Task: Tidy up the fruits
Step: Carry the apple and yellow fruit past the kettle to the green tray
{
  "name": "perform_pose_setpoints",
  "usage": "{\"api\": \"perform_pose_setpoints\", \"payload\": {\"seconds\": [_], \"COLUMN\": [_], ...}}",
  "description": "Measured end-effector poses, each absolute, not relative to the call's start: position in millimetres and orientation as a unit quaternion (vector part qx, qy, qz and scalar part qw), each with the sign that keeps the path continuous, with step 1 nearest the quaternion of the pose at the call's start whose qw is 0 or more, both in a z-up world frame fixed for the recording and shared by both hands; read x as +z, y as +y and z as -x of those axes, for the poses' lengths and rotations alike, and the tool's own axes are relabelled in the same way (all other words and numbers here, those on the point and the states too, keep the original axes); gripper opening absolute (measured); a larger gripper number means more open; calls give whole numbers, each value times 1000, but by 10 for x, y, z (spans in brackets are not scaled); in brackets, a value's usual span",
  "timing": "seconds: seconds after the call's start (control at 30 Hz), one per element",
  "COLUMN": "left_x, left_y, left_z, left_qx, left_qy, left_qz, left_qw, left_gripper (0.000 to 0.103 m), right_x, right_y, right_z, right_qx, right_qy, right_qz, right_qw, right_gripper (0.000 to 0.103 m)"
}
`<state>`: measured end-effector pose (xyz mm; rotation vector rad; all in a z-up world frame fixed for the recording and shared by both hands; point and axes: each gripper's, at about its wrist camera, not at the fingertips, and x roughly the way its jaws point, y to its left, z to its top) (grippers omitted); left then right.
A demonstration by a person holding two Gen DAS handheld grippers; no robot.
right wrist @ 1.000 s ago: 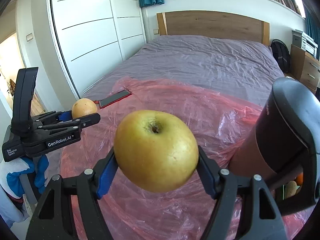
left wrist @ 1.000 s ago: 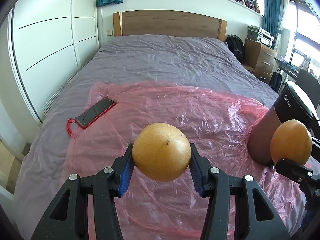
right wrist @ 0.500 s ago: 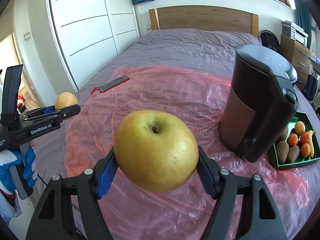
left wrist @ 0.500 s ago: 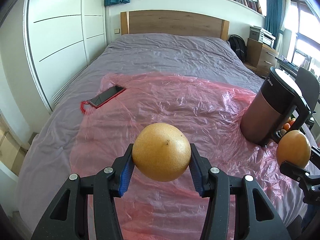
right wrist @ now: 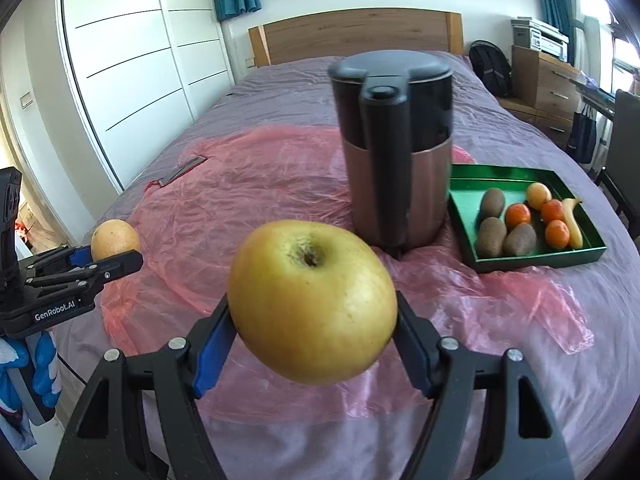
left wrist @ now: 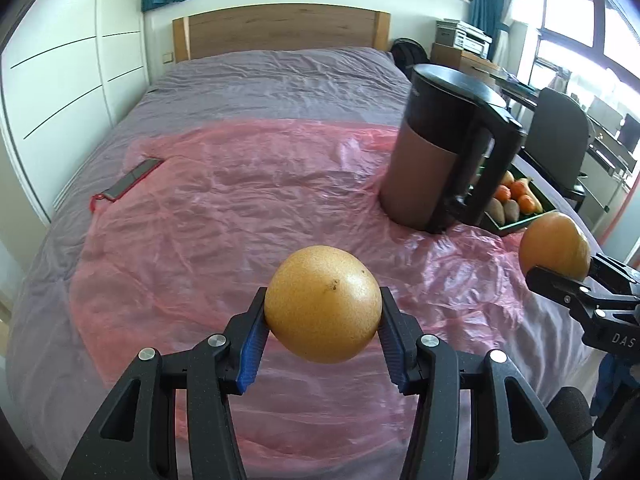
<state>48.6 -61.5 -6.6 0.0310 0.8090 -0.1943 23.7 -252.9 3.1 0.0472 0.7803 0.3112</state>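
Grey-covered bed (right wrist: 360,92), pink plastic sheet (left wrist: 224,216) spread over it, dark kettle (right wrist: 394,148) upright on the sheet, green tray (right wrist: 516,262) of small fruit beside it, right gripper (right wrist: 316,334) clamped on a yellow apple (right wrist: 314,300) held above the sheet, left gripper (left wrist: 322,330) clamped on a round orange-yellow fruit (left wrist: 323,303) also above the sheet, phone (left wrist: 130,181) at the sheet's far-left edge

A round orange fruit (left wrist: 323,304) is clamped in the left gripper (left wrist: 322,334); a yellow-green apple (right wrist: 314,302), stem end up, is clamped in the right gripper (right wrist: 313,342).
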Motion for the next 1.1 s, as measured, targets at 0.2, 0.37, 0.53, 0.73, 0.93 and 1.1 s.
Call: {"api": "perform_pose_setpoints", "payload": {"seconds": [0.2,0.37,0.53,0.73,0.93,1.1], "left_x": [-12,30,45,-41,-137,-250], "left_y": [-1390,-2021,-2608,-3217,-3542,-3719], "left_z": [-509,-561,-700,-996,-1347,-1601], "left_qx": [-171,-222,-263,-294,-297,-292], "left_qy": [402,407,413,425,430,432], "left_qz": [-24,-41,-51,-60,-67,-74], "left_qw": [899,885,871,854,850,850], "left_gripper": [46,46,46,46,46,46], "right_x": [-23,-58,-55,-105,-223,-339], "right_y": [-3204,-3749,-4332,-4826,-5118,-5222], "right_z": [-214,-287,-451,-759,-1082,-1367], "right_qx": [114,79,44,14,4,3], "right_qy": [376,373,367,363,365,370], "right_qz": [-43,-62,-77,-84,-88,-87], "right_qw": [918,922,926,928,927,925], "right_gripper": [103,103,103,103,103,103]}}
